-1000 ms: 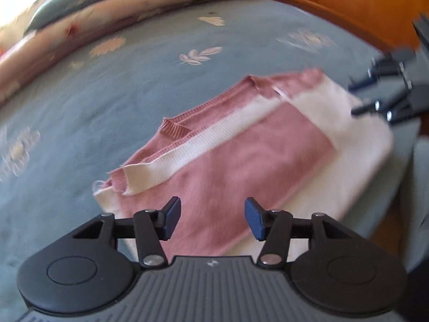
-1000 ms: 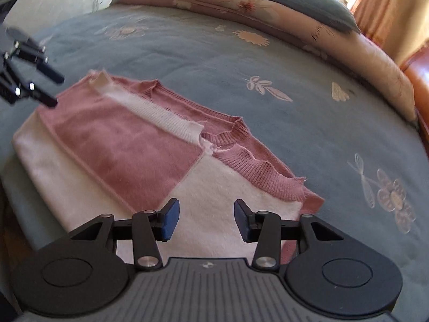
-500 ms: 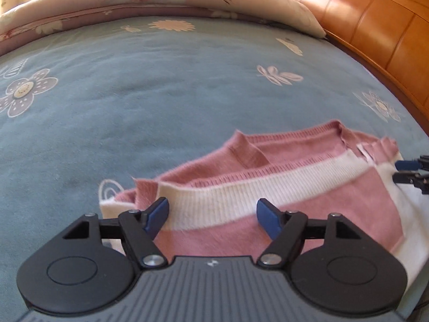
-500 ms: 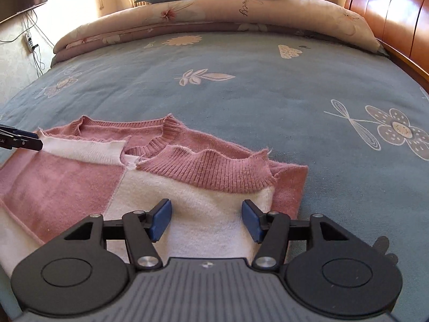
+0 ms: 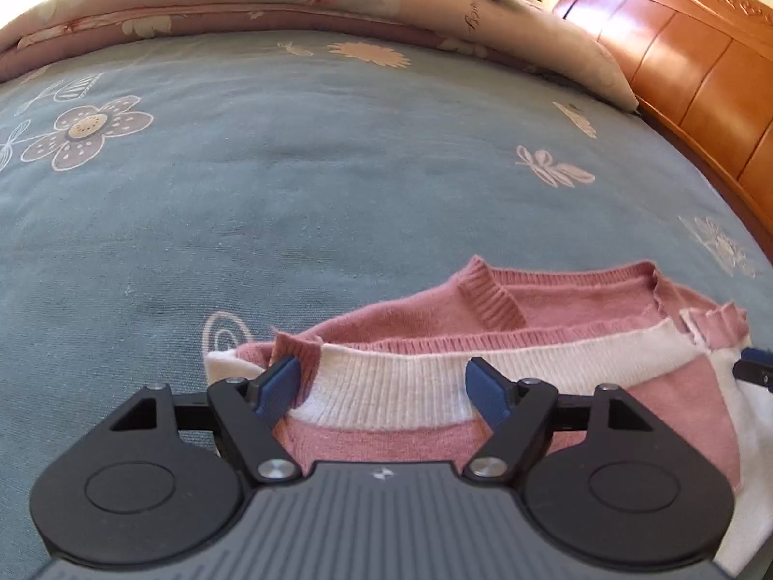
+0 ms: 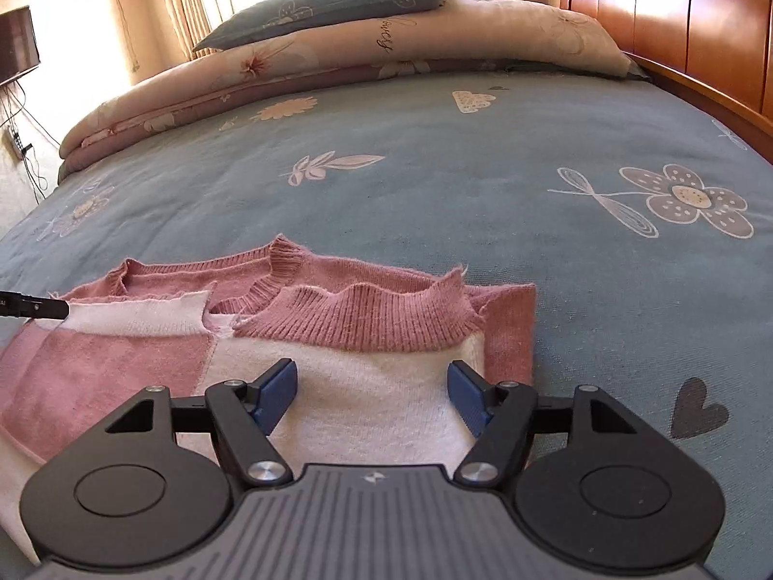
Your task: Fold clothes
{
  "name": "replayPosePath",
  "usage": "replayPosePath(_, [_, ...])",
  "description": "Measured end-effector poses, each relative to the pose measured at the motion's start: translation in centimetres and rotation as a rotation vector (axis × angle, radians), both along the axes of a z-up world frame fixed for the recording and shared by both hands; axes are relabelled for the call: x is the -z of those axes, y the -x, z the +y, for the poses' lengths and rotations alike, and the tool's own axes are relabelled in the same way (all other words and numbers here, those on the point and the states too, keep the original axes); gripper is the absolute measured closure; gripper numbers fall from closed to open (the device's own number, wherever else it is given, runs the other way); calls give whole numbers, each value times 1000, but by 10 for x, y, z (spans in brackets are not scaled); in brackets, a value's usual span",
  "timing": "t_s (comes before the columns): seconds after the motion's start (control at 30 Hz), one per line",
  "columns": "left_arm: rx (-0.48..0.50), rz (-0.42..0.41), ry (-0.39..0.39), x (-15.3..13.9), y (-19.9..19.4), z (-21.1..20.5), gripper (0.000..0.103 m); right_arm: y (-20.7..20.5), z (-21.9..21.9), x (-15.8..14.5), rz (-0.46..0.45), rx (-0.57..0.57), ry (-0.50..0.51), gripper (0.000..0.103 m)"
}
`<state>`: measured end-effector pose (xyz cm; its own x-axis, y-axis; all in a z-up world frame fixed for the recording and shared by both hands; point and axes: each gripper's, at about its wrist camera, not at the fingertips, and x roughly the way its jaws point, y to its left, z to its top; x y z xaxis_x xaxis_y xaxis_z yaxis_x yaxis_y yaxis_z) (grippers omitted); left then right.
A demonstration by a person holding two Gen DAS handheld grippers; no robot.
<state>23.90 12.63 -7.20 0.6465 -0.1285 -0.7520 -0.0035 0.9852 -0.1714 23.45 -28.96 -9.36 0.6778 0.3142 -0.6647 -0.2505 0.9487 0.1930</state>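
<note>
One folded sweater (image 5: 507,386) was seen lying crosswise on the bed (image 5: 314,183), neckline pointing at the pillows, both grippers (image 5: 384,389) (image 6: 372,394) held apart.

The left gripper (image 5: 384,389) fills the bottom of the frame, its blue-tipped fingers (image 5: 278,386) spread wide over the white ribbed band of a folded pink and white sweater (image 5: 531,353). The sweater lies at lower right on a blue flowered bedspread (image 5: 290,183). A rolled quilt (image 5: 338,0) runs along the top; a wooden headboard (image 5: 700,58) stands upper right.
</note>
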Motion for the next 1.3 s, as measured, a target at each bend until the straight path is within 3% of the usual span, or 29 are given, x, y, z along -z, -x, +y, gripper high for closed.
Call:
replayPosePath(0.2, [77,-19,25,-7,-14,-19,26,-23,16,-18,-74,-20,46,30])
replayPosePath(0.37, [50,-1,37,13,-26,-16,23,-58,29,5,16,-16,-7,30])
replayPosePath(0.5, [64,10,26,12,-30,-17,21,-68,37,13,15,-18,3,19])
replayPosePath(0.57, [64,17,14,9,-31,-19,22,-67,44,8,16,-15,31,20])
replayPosePath(0.83, [37,8,-40,-31,28,-30,21,10,35,-35,-51,-36,-30,19])
replayPosePath(0.9, [18,8,-39,-36,49,-33,16,33,32,-38,-54,-24,-34,18])
replayPosePath(1.0, [4,18,1,-34,75,-36,13,60,30,-36,-33,-11,-45,18])
replayPosePath(1.17, [-30,50,44,-22,79,-31,13,81,32,-26,24,-10,-31,18])
replayPosePath(1.3, [-56,76,78,-12,81,-27,13,97,28,-31,10,0,-20,18])
